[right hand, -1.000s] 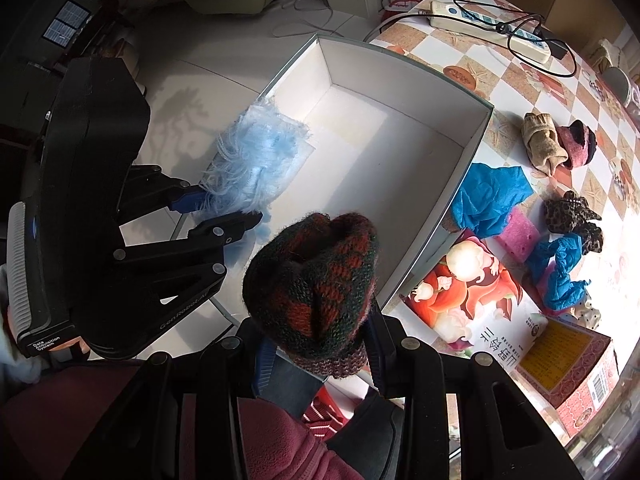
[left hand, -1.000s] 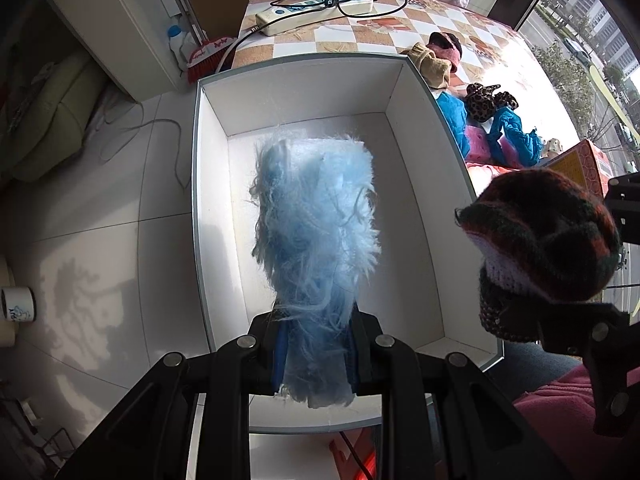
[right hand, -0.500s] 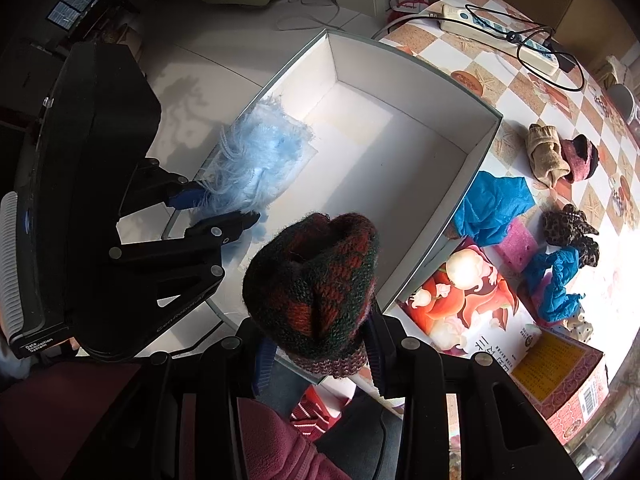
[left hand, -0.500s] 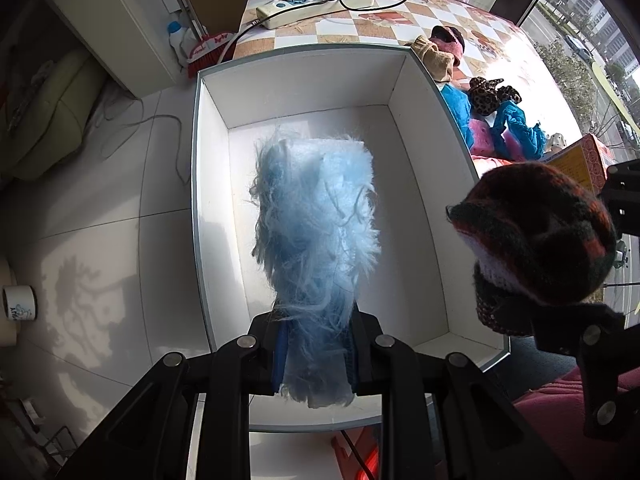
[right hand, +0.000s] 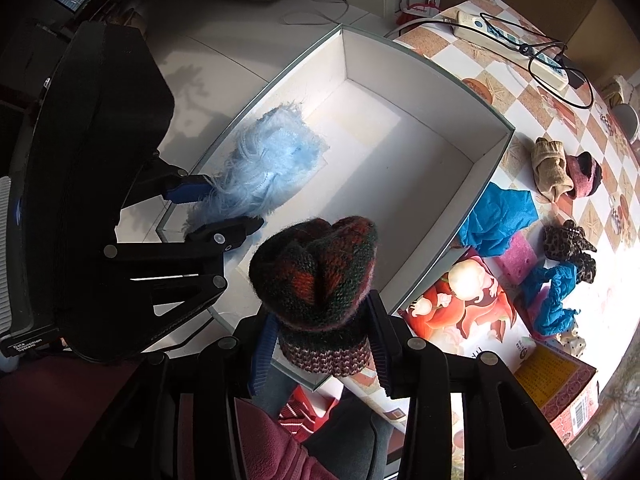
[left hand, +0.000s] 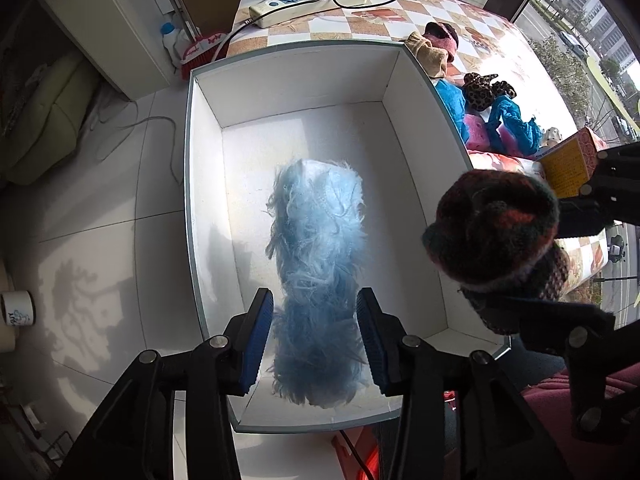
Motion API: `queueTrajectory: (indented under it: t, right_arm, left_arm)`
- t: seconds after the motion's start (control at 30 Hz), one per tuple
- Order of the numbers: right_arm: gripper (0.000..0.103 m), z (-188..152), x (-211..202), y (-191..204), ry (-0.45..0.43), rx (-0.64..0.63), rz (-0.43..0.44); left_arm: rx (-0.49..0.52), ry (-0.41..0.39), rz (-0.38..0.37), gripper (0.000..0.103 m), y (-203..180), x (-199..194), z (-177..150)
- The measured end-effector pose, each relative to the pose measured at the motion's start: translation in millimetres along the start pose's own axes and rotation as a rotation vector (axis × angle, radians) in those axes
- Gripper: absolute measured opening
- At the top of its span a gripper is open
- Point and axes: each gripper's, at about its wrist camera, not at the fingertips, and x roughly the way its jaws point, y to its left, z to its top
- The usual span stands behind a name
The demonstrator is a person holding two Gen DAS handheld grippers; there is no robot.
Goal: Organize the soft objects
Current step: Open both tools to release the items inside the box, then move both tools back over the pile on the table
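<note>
A fluffy light-blue fabric piece (left hand: 320,264) lies between the fingers of my left gripper (left hand: 316,320) over the near left of the white box (left hand: 304,56). The jaws stand apart, and the fabric looks loose between the pads. It also shows in the right wrist view (right hand: 264,168). My right gripper (right hand: 320,332) is shut on a dark red-and-green knitted hat (right hand: 316,272), held above the box's near right edge; it shows in the left wrist view (left hand: 492,232) too.
On the chequered table right of the box lie a blue cloth (right hand: 500,220), a beige sock and pink hat (right hand: 560,168), a leopard scrunchie (right hand: 568,244), a pink sponge (right hand: 516,260), a picture box (right hand: 468,312) and a power strip (left hand: 308,0).
My left gripper's jaws have spread apart and the blue fabric has dropped lower into the box. The right gripper with the hat has shifted slightly toward the box.
</note>
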Motion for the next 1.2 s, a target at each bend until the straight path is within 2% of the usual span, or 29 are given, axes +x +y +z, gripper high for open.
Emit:
queueTrajectory:
  t: [0.03,0.07,0.17,0.2,0.23,0.27,0.33,0.4,0.43,0.47,0.7,0.87,1.03,1.13,1.2]
  right_arm:
    - [0.044,0.0,0.2,-0.4,0.001,0.002,-0.001]
    - [0.044,0.0,0.4,-0.8,0.000,0.004,-0.003]
    - [0.044,-0.7,-0.4,-4.4,-0.009,0.011,-0.003]
    - [0.055,-0.9,-0.7,-6.1,-0.011,0.018,-0.005]
    - [0.078,-1.1,-1.7,-8.0,-0.017,0.027,-0.008]
    - [0.083,-1.6,-4.0,-10.7,-0.032,0.038,-0.024]
    - [0.084,-1.9,-7.3,-16.7,-0.048,0.065,-0.016]
    - [0.085,-2.3,-7.3,-21.9,-0.047,0.092,-0.031]
    - [0.097,-2.7,-6.3,-24.2,-0.040,0.105,-0.040]
    - [0.102,-3.7,-7.0,-27.0,-0.044,0.121,-0.057]
    - [0.102,-9.1,-31.2,-48.7,-0.118,0.245,-0.060]
    - [0.102,-20.3,-67.4,-85.8,-0.177,0.367,-0.077]
    - [0.102,-40.9,-116.9,-148.3,-0.230,0.484,-0.170]
    - [0.102,-54.3,-132.6,-196.1,-0.222,0.563,-0.215]
    - [0.102,-61.2,-133.2,-230.7,-0.201,0.616,-0.213]
  left_arm:
    - [0.001,-0.005,0.005,0.069,-0.2,-0.6,0.3]
    - [0.001,-0.007,0.008,0.077,-0.2,-0.8,0.7]
    - [-0.010,0.002,0.021,0.081,2.9,1.9,2.0]
    - [-0.017,0.010,0.023,0.082,4.4,3.6,2.2]
    - [-0.021,0.018,0.030,0.083,5.3,5.8,2.1]
    - [-0.026,0.023,0.025,0.085,6.6,7.0,2.3]
    - [-0.041,0.026,-0.002,0.089,9.0,8.1,2.2]
    - [-0.053,0.014,-0.022,0.100,10.8,6.9,3.7]
    - [-0.058,0.002,-0.036,0.103,11.9,5.1,4.3]
    - [-0.058,-0.004,-0.048,0.103,12.3,4.0,5.3]
    - [-0.046,-0.084,-0.193,0.103,14.5,-15.7,23.8]
    - [-0.024,-0.129,-0.287,0.103,5.5,-32.5,51.2]
    - [0.024,-0.145,-0.287,0.103,-18.6,-41.7,83.0]
    - [0.030,-0.135,-0.283,0.103,-34.6,-41.2,101.1]
    - [0.024,-0.118,-0.275,0.103,-44.5,-38.1,111.8]
